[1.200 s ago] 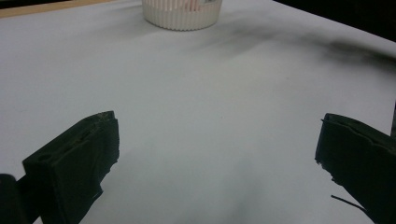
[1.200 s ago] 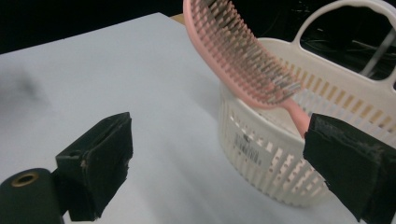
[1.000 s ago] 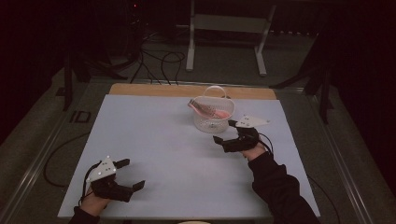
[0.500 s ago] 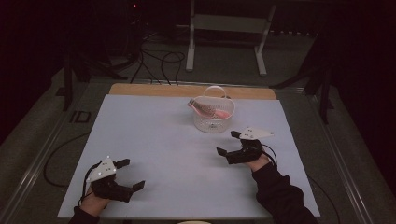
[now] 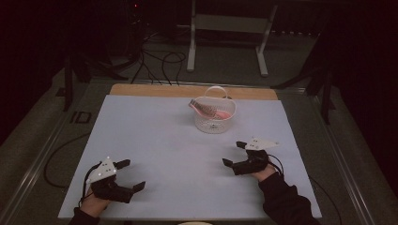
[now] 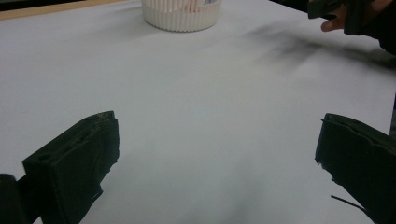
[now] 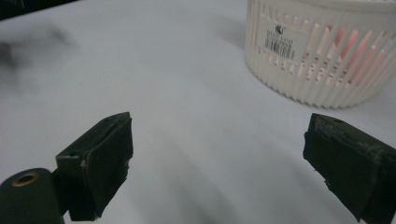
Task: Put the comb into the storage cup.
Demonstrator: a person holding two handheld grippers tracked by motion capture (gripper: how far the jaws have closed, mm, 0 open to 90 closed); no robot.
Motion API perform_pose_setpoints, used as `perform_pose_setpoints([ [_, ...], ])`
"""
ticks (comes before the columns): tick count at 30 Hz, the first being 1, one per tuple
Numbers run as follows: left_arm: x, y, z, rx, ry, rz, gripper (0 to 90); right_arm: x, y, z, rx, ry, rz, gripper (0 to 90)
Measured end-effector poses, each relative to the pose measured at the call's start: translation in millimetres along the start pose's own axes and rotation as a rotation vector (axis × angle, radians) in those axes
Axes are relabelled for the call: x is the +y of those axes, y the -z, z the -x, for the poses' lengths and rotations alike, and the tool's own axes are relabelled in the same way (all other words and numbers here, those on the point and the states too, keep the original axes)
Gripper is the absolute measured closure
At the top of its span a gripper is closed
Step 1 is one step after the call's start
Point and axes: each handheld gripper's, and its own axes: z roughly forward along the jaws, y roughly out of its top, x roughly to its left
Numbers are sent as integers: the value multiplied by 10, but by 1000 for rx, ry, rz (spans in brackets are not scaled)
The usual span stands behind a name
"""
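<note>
Okay, table [image 5: 178,140] first: white sheet under both my tongs, bare wood strip along its far edge. White slatted basket [image 5: 215,117] sits well ahead of my right tongs [image 5: 234,153], a bit to their left, far ahead and right of my left tongs [image 5: 131,175]. Basket handle is upright; pink brush [image 5: 206,108] lies tilted inside, one end poking over the rim on the side toward my left tongs. Right gripper view: basket [image 7: 322,56] up front-right with a barcode label [image 7: 280,41], pink showing through the slats. Right tongs spread wide, holding nothing, low over the table. Left tongs spread wide too, nothing between them, near the table's near edge.
</note>
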Motion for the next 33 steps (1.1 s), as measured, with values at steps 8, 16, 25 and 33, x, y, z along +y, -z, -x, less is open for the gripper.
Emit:
perform_pose_setpoints([
  [8, -1, -2, 0, -1, 0, 0, 1, -124, 102, -16, -7, 3, -16, 83],
  [16, -3, 1, 1, -2, -1, 0, 2, -211, 221, 10, -31, -25, -2, 83],
  [25, -1, 3, 3, -3, -6, -3, 1, -288, 347, 42, -71, -44, 20, 83],
  [33, -4, -6, 3, -7, -6, -4, 1, -355, 346, 12, -82, -41, 21, 83],
])
